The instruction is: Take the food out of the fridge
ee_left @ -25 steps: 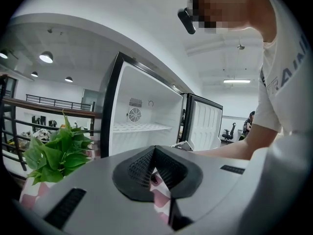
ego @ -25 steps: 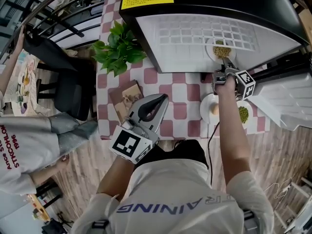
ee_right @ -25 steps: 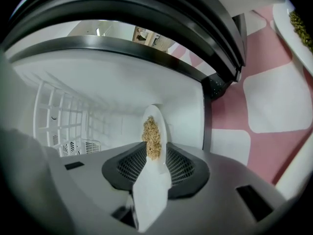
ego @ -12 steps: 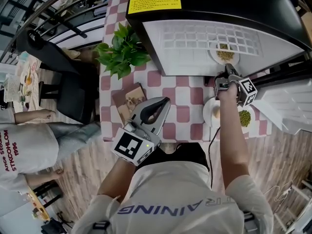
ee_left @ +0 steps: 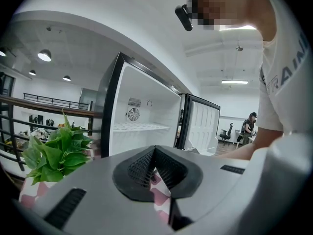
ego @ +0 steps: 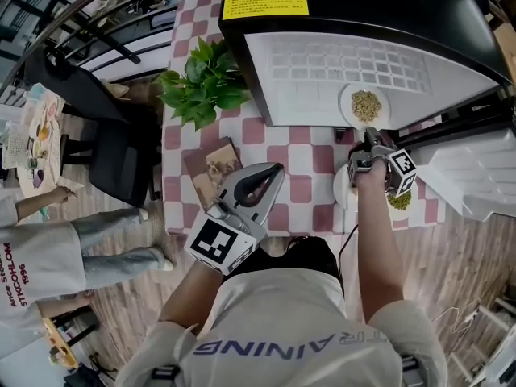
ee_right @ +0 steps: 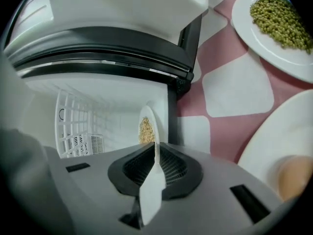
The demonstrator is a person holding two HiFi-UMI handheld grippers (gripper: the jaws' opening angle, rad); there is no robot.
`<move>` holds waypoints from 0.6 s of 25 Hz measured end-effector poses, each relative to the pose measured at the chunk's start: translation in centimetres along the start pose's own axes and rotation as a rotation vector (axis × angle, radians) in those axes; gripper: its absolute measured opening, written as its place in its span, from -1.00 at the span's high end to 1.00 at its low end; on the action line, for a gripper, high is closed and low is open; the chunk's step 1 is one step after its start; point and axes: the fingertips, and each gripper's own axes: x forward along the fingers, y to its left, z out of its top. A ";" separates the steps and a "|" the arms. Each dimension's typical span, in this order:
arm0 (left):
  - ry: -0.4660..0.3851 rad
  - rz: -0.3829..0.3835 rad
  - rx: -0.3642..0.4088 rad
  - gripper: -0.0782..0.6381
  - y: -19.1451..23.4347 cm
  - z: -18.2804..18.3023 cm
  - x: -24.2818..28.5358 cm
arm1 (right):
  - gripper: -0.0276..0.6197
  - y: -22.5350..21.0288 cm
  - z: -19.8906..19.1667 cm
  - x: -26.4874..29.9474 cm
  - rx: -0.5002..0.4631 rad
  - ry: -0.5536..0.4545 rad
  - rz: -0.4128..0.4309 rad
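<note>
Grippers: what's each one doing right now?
Left gripper: closed, empty.
Right gripper: closed on the rim of the round white plate of beige grains.

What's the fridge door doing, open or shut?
Open: the door stands swung wide beside the fridge, and the wire shelf inside shows.

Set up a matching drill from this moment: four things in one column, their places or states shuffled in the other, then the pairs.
Things:
1. grain plate
2. green-bean plate
3. potted plant
4. left gripper

Places or states:
A. lies on the checked tablecloth
B. shut on nothing
C. rim clamped in the right gripper
D. stands beside the fridge

Pairs: 1-C, 2-A, 3-D, 4-B
</note>
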 end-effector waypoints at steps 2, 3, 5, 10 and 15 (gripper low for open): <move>0.000 0.000 -0.001 0.77 0.1 -0.1 -0.1 | 0.82 0.1 -0.1 0.3 -0.006 0.005 0.003; 0.000 0.001 0.000 0.77 0.1 -0.1 -0.2 | 0.81 0.1 -0.2 0.5 -0.011 0.008 0.002; 0.001 0.004 0.000 0.77 0.1 -0.2 -0.4 | 0.78 0.1 -0.2 0.9 -0.010 0.007 -0.001; 0.000 0.018 0.000 0.77 0.4 0.0 -1.0 | 0.80 0.7 0.1 0.9 -0.004 -0.004 0.049; -0.008 0.021 0.000 0.77 0.8 0.2 -1.5 | 0.82 2.0 -0.4 -0.1 0.000 -0.002 0.119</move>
